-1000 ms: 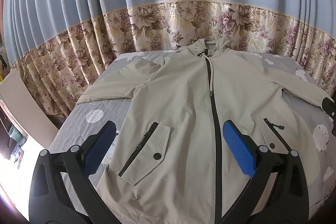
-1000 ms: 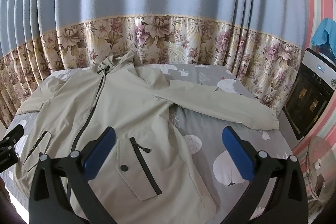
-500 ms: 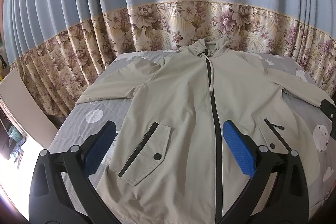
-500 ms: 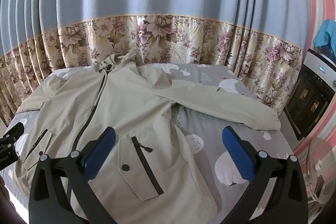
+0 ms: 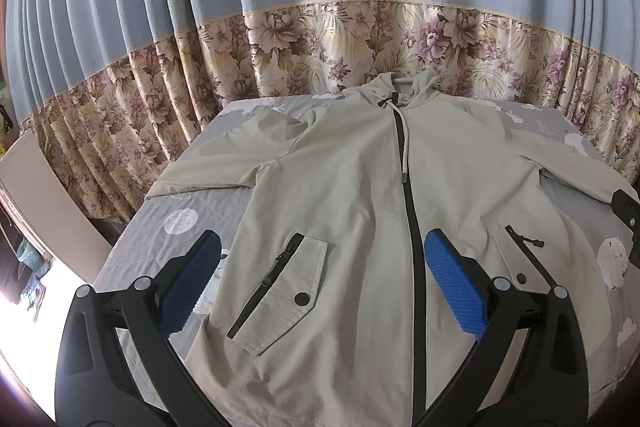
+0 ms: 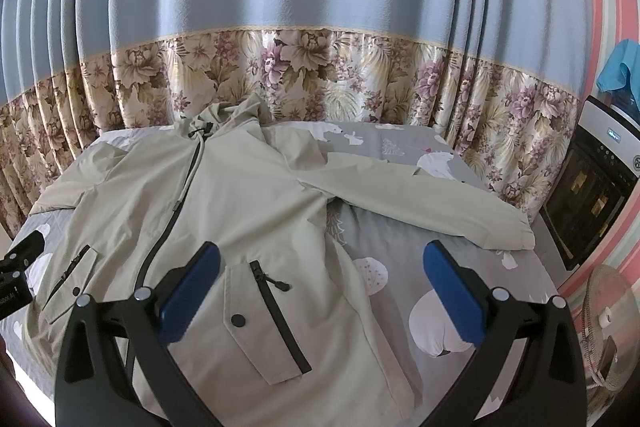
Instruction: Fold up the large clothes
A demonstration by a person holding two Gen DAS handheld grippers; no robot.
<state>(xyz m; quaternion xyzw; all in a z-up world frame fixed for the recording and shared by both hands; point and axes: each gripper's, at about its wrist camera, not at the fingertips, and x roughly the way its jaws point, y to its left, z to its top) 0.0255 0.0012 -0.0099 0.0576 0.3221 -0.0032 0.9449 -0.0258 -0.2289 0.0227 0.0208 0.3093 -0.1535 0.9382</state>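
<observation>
Bed point(image 5: 188, 195) carries spread beige jacket point(image 5: 352, 195); left hand-held gripper point(image 5: 320, 281) and right hand-held gripper point(image 6: 320, 281) agape, empty; pinch sleeve cuffs, fold inward flat

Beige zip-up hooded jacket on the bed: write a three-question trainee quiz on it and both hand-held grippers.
1. True or false: the beige zip-up hooded jacket lies front up on the grey patterned bedsheet.
2. The left hand-held gripper is: A open, B shut on fabric.
3. Which sleeve lies stretched toward the black oven?

Key: 1 true. 2 A; the right hand-held gripper is open too. 3 The sleeve in the right wrist view.
</observation>
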